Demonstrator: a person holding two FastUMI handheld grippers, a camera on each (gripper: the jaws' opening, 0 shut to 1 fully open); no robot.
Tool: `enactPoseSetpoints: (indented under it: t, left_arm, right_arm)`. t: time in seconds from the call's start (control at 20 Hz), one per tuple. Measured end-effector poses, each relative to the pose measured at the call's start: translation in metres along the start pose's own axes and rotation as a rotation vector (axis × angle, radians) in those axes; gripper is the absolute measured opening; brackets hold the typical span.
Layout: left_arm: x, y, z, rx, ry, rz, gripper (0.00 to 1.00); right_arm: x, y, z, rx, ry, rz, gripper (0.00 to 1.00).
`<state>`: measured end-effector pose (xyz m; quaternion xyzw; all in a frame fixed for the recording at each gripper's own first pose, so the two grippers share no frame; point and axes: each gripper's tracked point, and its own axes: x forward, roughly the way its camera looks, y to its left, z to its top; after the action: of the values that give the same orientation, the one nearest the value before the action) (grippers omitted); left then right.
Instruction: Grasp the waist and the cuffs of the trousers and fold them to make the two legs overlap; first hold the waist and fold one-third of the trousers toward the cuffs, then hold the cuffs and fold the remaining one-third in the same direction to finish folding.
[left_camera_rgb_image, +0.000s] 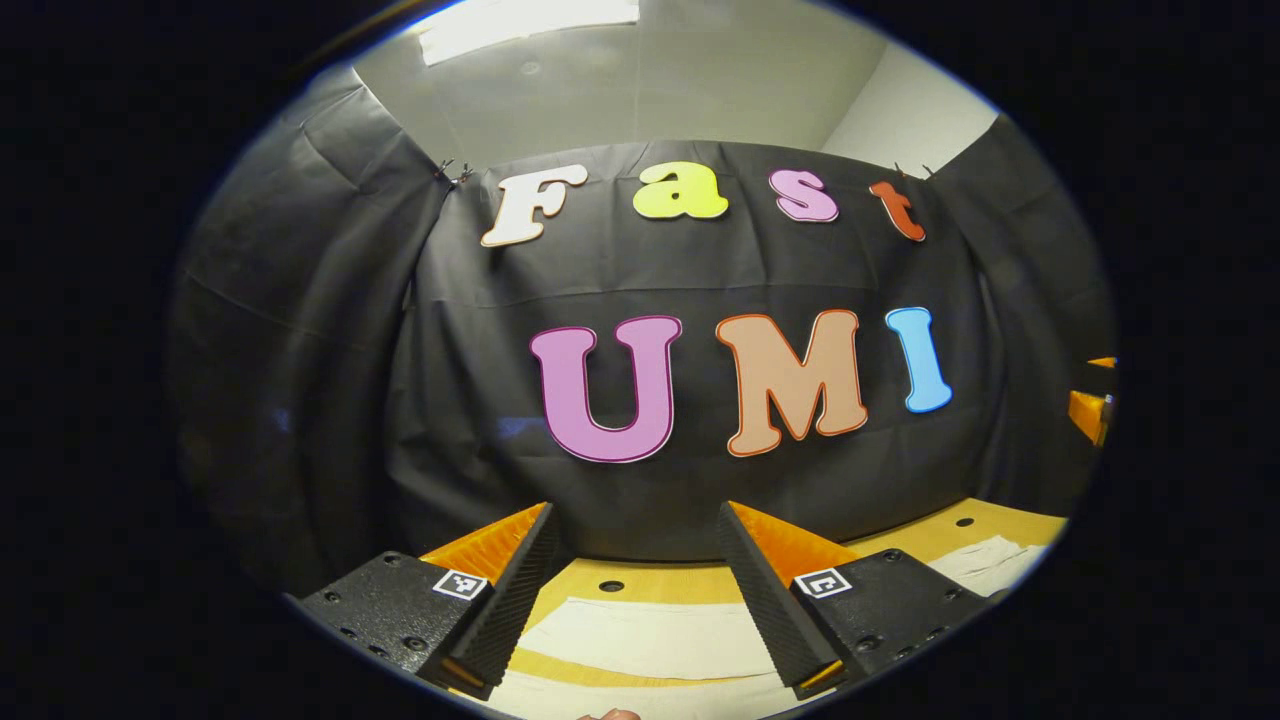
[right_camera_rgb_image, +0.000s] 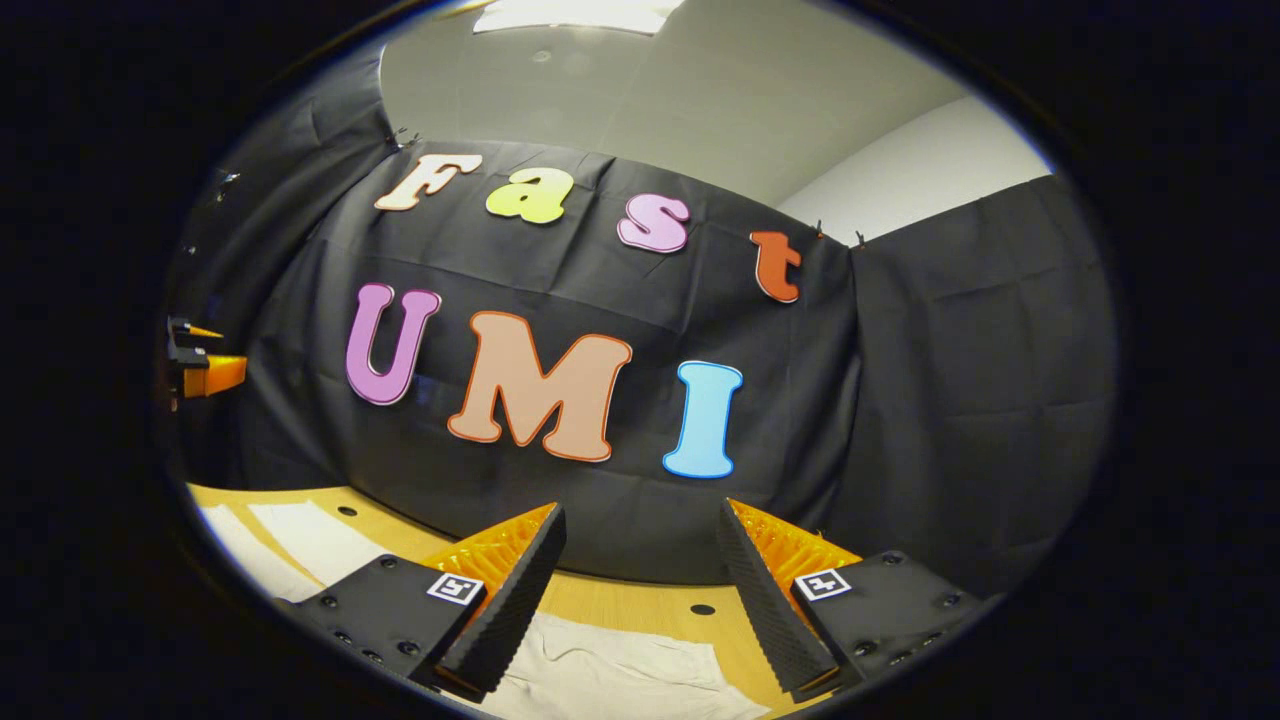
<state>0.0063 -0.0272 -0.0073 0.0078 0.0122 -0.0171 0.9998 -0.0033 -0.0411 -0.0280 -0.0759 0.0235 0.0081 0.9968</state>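
Trousers (left_camera_rgb_image: 650, 640) lie pale and flat on the wooden worktop (left_camera_rgb_image: 960, 530) at six o'clock below my left claw (left_camera_rgb_image: 640, 590), whose jaws stand wide with nothing between them. My right claw (right_camera_rgb_image: 640, 600) is just as wide and empty, with a crumpled part of the cloth under it at six o'clock; I cannot tell which end is the waist. In the right gripper view, two pale strips run off toward eight o'clock. I judge the first grasp is not yet made. I would lower both claws together, pinch only the cloth edge, and lift evenly so the legs stack without dragging.
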Motion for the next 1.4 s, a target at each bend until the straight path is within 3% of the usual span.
enactPoseSetpoints:
  t: [0.4,0.8,1.05,1.2,1.4]
  left_arm:
    - [-0.004,-0.018,-0.001,0.008,0.008,-0.003,0.95]
    - [-0.007,-0.040,-0.014,0.020,0.043,0.002,0.95]
    - [-0.007,-0.059,-0.021,0.025,0.060,-0.013,0.95]
    - [-0.010,-0.064,-0.025,0.035,0.073,-0.017,0.99]
    - [-0.013,-0.064,-0.030,0.050,0.087,-0.008,0.96]
  right_arm:
    - [-0.018,-0.048,-0.051,-0.242,0.084,0.030,0.97]
    - [-0.049,-0.063,-0.127,-0.458,0.214,0.169,0.97]
    - [-0.085,-0.058,-0.198,-0.637,0.309,0.308,0.97]
    - [-0.100,-0.049,-0.226,-0.740,0.338,0.418,0.97]
    - [-0.120,-0.036,-0.265,-0.851,0.374,0.568,1.00]
